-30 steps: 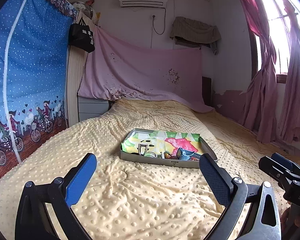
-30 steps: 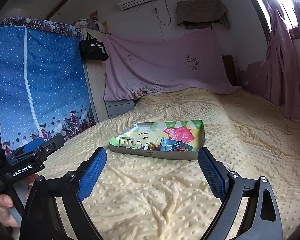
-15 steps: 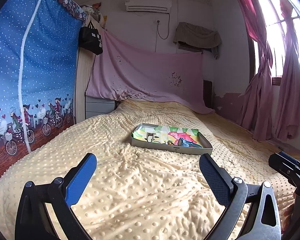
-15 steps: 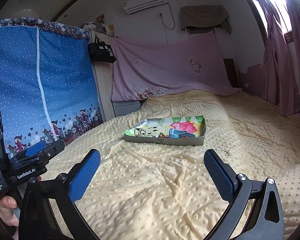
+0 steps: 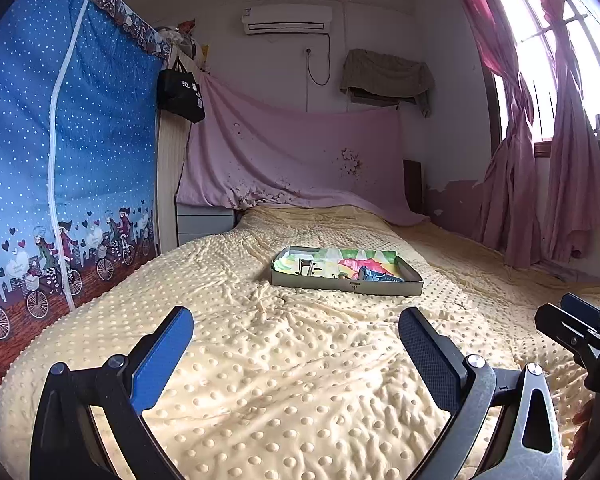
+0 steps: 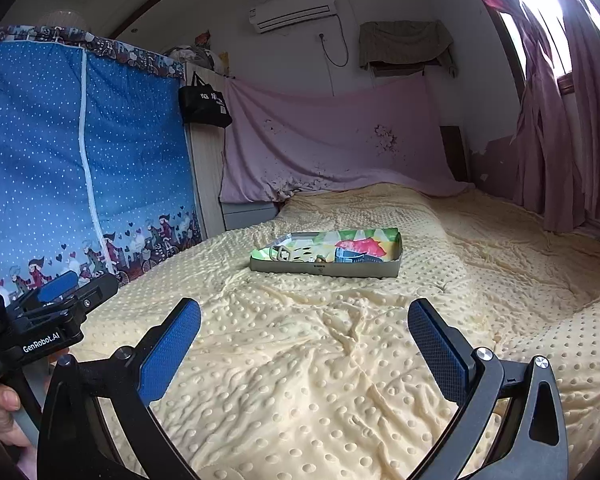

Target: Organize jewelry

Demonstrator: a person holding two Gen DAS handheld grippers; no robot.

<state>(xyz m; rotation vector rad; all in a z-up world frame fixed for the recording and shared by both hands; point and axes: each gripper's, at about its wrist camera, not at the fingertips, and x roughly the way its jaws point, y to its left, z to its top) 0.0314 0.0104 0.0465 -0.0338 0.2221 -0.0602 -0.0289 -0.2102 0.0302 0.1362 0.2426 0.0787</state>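
Observation:
A shallow grey tray (image 5: 346, 283) with a colourful lining lies on the yellow dotted bedspread (image 5: 284, 360), far ahead of both grippers. It also shows in the right wrist view (image 6: 324, 270). Inside lie a blue watch (image 5: 378, 274) (image 6: 350, 256), a pale strap-like piece (image 5: 305, 266) (image 6: 283, 254) and small items I cannot make out. My left gripper (image 5: 296, 334) is open and empty above the bedspread. My right gripper (image 6: 305, 330) is open and empty too. Each gripper shows at the edge of the other's view, the right one (image 5: 580, 324) and the left one (image 6: 60, 296).
A blue fabric wardrobe (image 5: 60, 152) stands along the left of the bed. A pink sheet (image 5: 300, 160) hangs at the head end. Pink curtains (image 5: 540, 180) and a window are on the right. A black bag (image 5: 180, 94) hangs by the wardrobe.
Both grippers have drawn back from the tray, which now looks smaller and farther away. Both stay open and empty.

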